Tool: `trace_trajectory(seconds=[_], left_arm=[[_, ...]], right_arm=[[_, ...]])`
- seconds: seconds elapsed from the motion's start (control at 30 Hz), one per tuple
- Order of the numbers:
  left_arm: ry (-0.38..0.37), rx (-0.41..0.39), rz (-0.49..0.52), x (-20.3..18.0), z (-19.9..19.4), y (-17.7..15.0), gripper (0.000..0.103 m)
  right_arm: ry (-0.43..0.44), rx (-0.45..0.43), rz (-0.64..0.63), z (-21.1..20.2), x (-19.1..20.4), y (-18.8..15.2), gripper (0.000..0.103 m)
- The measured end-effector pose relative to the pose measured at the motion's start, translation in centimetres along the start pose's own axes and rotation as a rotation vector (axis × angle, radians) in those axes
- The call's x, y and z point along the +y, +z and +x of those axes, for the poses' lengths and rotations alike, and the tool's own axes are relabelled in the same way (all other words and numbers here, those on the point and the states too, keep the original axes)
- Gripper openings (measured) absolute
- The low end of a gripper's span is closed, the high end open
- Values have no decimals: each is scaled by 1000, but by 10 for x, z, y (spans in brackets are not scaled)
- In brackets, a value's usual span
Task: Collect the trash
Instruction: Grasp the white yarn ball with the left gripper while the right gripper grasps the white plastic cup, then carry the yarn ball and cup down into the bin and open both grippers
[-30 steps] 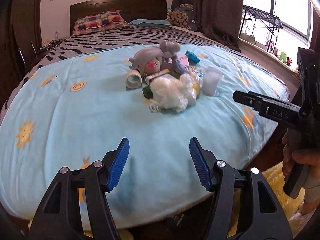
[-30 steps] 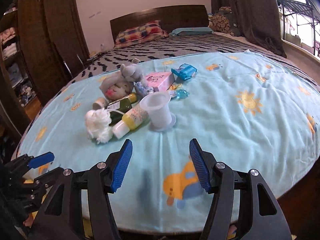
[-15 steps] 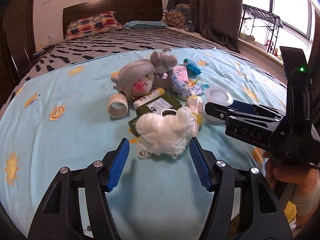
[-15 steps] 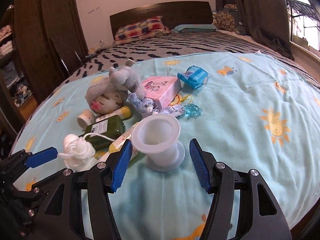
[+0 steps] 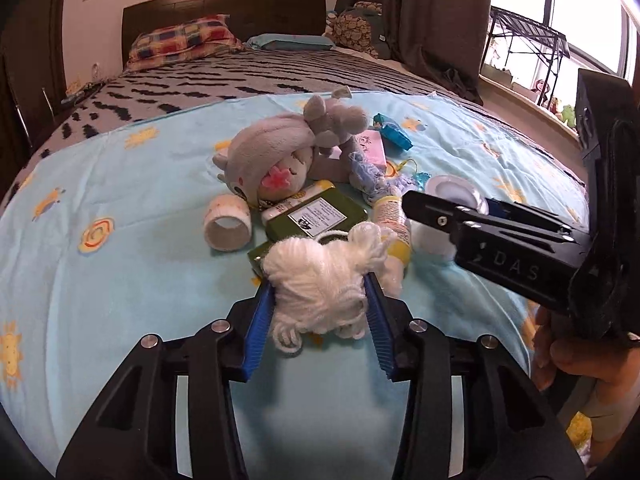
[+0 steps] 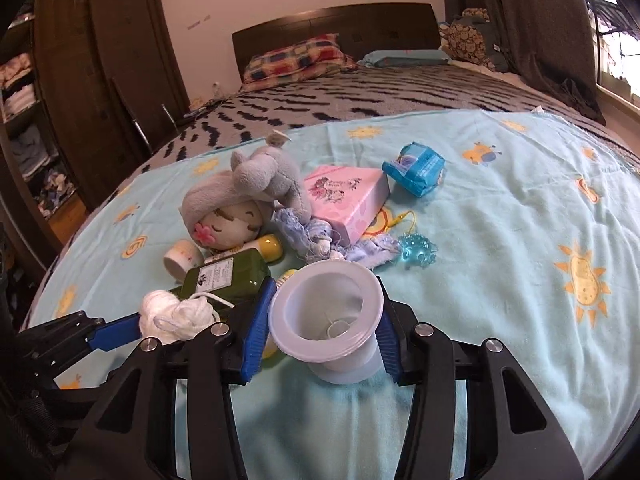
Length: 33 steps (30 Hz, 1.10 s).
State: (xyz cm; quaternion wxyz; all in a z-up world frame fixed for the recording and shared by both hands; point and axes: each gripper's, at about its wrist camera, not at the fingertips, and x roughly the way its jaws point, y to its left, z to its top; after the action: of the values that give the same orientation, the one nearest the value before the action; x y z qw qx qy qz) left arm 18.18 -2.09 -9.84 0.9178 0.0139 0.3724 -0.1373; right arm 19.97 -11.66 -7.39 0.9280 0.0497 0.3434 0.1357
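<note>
While pressed against both sides of a white yarn ball, blue fingers of the left gripper clamped on it, low over the light blue bedsheet. Right gripper likewise closed around a white plastic cup, rim squeezed between its fingers, base down on the sheet. Just beyond: green bottle touching the yarn, yellow-capped tube beside it, tape roll to the left. Farther back, grey plush doll, pink box, blue wipes packet, blue plastic trinket. Bed with patterned pillow behind.
</note>
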Motion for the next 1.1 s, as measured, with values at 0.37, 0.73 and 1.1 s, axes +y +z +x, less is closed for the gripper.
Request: trace_trajectory(seconds=[0.37,0.73,1.1], left_arm=[[50,-97,-16,12,-63,-3,42],[54,-167,11,-11,-123,-40,42],[-19,-124,55,-44,-140,-98,42]], right_arm=[[20,-97,-48,-71,6,-4,48],[34,-152,-111,-141,12,-38,48],[10,-104,-80,-166,2,-102,48]])
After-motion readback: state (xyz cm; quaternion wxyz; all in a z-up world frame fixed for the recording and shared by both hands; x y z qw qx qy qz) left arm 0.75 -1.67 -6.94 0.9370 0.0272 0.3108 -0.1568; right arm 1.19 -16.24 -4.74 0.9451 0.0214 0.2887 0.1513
